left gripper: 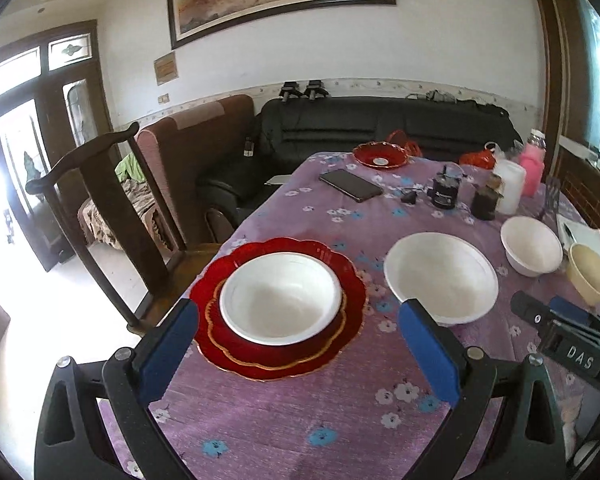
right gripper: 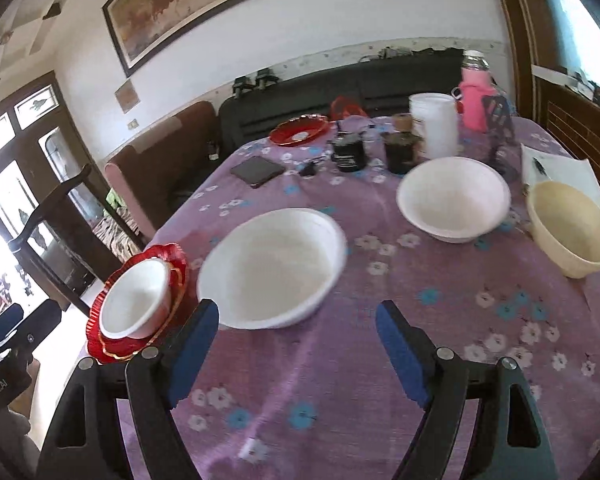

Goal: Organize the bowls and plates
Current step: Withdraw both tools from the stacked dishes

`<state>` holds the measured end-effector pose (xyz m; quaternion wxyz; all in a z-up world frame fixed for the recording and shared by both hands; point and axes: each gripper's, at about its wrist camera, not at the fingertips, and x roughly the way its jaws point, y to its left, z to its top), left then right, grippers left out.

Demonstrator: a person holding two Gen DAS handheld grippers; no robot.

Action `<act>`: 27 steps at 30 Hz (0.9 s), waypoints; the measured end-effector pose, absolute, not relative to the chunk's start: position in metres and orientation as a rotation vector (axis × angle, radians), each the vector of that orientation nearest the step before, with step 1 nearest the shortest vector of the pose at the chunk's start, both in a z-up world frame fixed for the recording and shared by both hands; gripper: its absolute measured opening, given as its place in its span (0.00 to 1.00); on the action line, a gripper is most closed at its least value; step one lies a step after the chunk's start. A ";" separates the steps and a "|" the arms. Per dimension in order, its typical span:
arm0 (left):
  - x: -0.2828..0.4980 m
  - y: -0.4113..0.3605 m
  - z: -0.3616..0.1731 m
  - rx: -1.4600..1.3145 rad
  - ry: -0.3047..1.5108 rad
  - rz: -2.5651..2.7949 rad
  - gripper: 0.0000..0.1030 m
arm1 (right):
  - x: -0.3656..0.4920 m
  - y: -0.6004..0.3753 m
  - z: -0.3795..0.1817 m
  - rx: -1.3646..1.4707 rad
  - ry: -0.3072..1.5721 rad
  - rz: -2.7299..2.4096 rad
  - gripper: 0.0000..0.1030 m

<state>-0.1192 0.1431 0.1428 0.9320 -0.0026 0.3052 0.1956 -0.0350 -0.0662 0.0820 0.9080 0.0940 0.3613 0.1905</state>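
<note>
In the left wrist view, the left gripper (left gripper: pixel 298 354) is hovering spread wide and empty, with the stacked white bowl (left gripper: pixel 281 298) on the red plates (left gripper: pixel 220 280) lying just ahead between its fingers, rim up, round, no long axis

In the right wrist view, the right gripper (right gripper: pixel 298 354) is gaping empty; the wide white bowl (right gripper: pixel 272 266) is sitting just ahead, slightly left, nearer this hand

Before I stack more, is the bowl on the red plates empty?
Empty: the bowl on the red plates shows only bare white inside.
</note>
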 end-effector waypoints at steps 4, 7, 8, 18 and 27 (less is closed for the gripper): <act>-0.115 0.131 0.139 0.020 0.635 0.382 0.97 | -0.031 -0.080 0.080 0.184 0.741 0.371 0.82; -0.111 0.124 0.135 0.033 0.645 0.360 0.97 | -0.029 -0.085 0.080 0.172 0.740 0.360 0.82; -0.108 0.122 0.134 0.035 0.649 0.357 0.97 | -0.028 -0.087 0.080 0.167 0.740 0.357 0.82; -0.084 0.124 0.112 0.037 0.740 0.344 0.97 | 0.002 -0.086 0.089 0.158 0.748 0.326 0.82; -0.074 0.136 0.115 0.056 0.725 0.375 0.97 | 0.042 -0.064 0.090 0.218 0.745 0.339 0.82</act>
